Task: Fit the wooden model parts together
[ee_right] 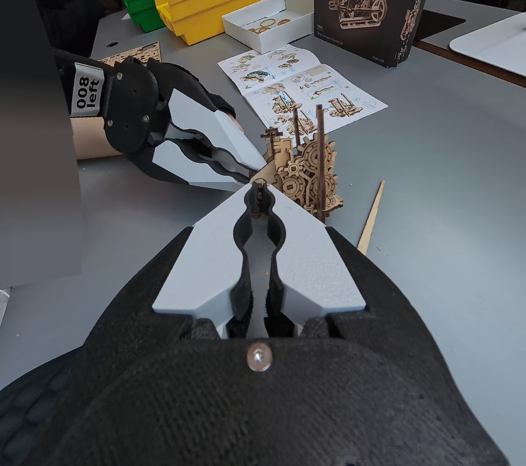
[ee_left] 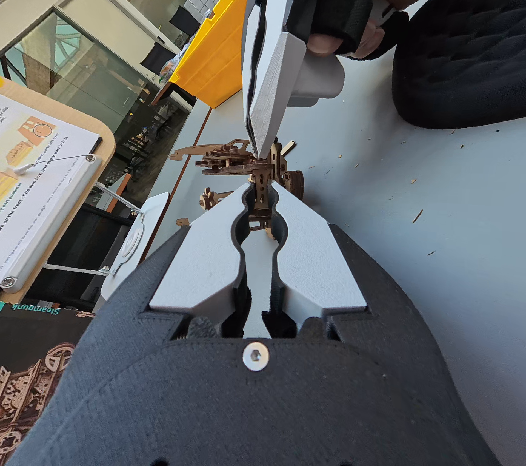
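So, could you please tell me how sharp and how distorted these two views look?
Left wrist view: tilted, wide-angle bending at the edges, wooden model sharp. Right wrist view: a smooth grey blurred patch covers the left side, model and instruction sheet in focus.

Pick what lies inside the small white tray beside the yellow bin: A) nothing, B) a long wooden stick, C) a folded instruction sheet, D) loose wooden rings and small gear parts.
D: in the right wrist view, the white tray holds a few light wooden rings and small parts, while the instruction sheet and the long wooden stick lie out on the grey table.
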{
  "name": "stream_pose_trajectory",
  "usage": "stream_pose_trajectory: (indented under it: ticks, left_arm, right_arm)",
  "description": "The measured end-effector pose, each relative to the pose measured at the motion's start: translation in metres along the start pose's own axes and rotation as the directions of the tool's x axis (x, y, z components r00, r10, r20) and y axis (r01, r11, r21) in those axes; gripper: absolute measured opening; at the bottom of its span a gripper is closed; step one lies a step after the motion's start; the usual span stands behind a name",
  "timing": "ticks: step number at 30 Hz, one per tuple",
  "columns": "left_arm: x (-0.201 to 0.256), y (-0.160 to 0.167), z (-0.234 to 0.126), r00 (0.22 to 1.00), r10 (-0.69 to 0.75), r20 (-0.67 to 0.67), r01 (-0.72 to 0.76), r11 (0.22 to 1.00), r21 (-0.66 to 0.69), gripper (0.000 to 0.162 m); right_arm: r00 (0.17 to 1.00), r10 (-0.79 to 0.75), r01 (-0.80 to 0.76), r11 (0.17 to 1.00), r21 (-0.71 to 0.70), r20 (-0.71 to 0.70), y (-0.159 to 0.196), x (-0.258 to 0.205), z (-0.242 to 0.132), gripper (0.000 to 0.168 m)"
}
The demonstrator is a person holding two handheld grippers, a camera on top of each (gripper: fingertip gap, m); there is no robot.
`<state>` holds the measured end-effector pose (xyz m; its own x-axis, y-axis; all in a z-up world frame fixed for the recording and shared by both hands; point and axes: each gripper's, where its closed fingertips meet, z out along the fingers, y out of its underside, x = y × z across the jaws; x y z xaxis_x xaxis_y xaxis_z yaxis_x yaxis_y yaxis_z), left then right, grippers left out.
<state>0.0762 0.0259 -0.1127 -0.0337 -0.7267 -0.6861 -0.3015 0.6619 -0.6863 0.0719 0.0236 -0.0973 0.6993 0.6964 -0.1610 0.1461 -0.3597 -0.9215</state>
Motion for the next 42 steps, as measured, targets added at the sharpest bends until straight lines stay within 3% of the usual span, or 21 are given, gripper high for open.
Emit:
stream_pose_trajectory:
  ticks: [7, 16, 24, 32, 35, 38, 42]
  left_arm:
    - [0.001, 0.0, 0.001, 0.996, 0.086, 0.022, -0.085, 0.996, -0.023, 0.006]
    - [0.0, 0.002, 0.002, 0.996, 0.079, 0.042, -0.077, 0.997, -0.029, 0.008]
    - [0.001, -0.001, -0.001, 1.0, -0.004, -0.019, 0.004, 1.0, -0.001, 0.005]
    - [0.007, 0.0, 0.002, 0.999, -0.002, -0.042, 0.001, 1.0, -0.024, 0.005]
    - [0.006, -0.001, 0.001, 0.999, -0.003, -0.039, 0.003, 1.0, -0.019, 0.005]
    - [0.01, 0.0, 0.002, 0.998, -0.003, -0.057, 0.002, 1.0, -0.027, 0.005]
    - [0.008, -0.007, -0.002, 0.999, 0.001, -0.037, 0.0, 1.0, 0.026, 0.005]
  right_arm:
    - [1.0, 0.002, -0.002, 1.0, -0.006, 0.008, 0.002, 0.0, 0.002, 0.001]
    - [0.999, 0.046, -0.047, 0.998, 0.028, 0.027, -0.002, 0.003, -0.002, 0.0]
    - [0.983, 0.134, -0.14, 0.989, 0.038, 0.122, -0.003, 0.0, -0.004, 0.0]
    - [0.997, -0.047, 0.048, 0.999, -0.013, 0.061, 0.0, -0.001, -0.009, 0.002]
    - [0.988, -0.152, 0.152, 0.988, 0.016, -0.022, -0.012, 0.002, -0.017, 0.0]
    - [0.99, -0.139, 0.137, 0.987, -0.08, -0.011, 0.007, 0.0, -0.005, 0.0]
    - [0.992, -0.113, 0.114, 0.993, 0.01, -0.059, -0.01, 0.007, -0.017, 0.0]
